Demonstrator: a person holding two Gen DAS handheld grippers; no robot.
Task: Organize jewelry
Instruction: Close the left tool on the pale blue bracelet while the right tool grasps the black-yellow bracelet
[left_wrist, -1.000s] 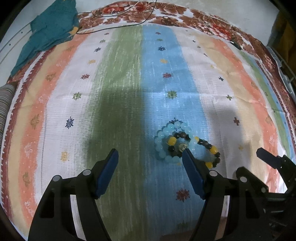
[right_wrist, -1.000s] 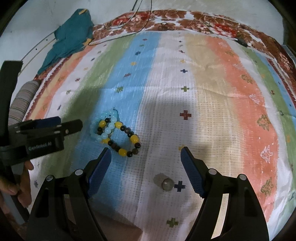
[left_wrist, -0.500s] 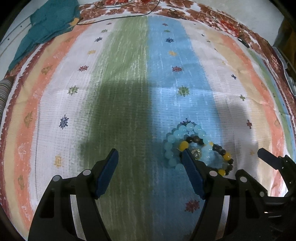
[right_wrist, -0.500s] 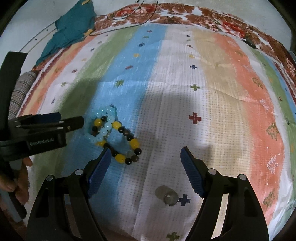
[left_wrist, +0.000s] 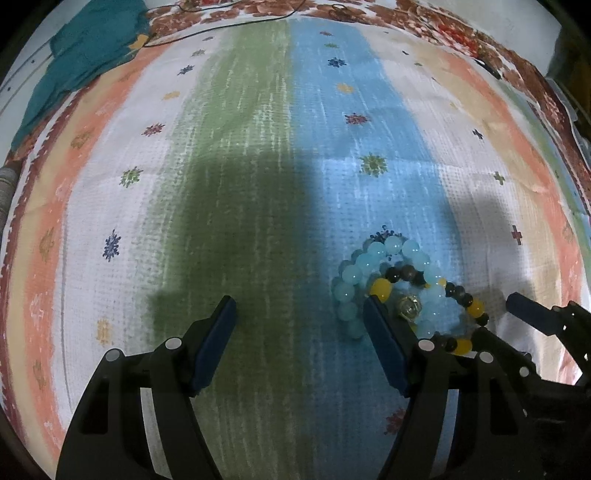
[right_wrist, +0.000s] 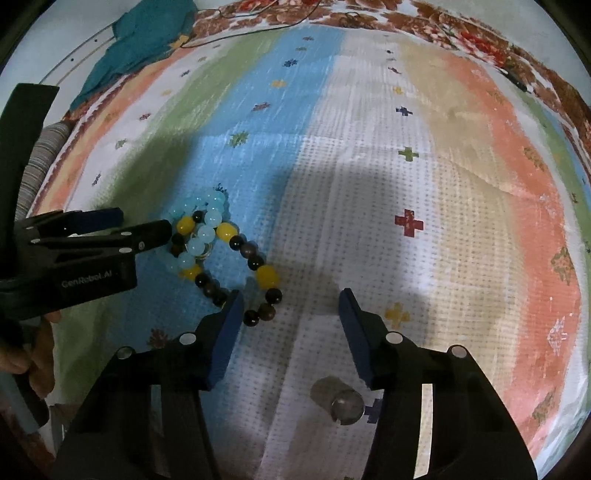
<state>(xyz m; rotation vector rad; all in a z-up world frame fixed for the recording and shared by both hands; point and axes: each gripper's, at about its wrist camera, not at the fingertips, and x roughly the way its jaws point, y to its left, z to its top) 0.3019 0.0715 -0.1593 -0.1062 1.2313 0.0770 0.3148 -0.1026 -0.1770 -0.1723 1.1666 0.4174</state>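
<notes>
Two beaded bracelets lie overlapped on the striped bedspread: a light blue one (left_wrist: 369, 266) (right_wrist: 207, 221) and a black-and-yellow one (left_wrist: 465, 306) (right_wrist: 258, 273). A small round metal piece (left_wrist: 408, 307) lies inside them. My left gripper (left_wrist: 299, 317) is open and empty; its right finger (left_wrist: 384, 343) is right beside the blue bracelet. My right gripper (right_wrist: 290, 306) is open and empty; its left finger (right_wrist: 227, 332) hides part of the black-and-yellow bracelet's near side. The left gripper shows at the left of the right wrist view (right_wrist: 110, 229).
A small grey round object (right_wrist: 345, 404) lies on the bedspread between the right gripper's arms. A teal cloth (left_wrist: 85, 59) (right_wrist: 147, 40) lies at the far left corner. A black cable (left_wrist: 221, 22) runs along the far edge.
Both grippers have moved forward toward the bracelets, which now sit nearer and lower in each view. Both stayed open.
</notes>
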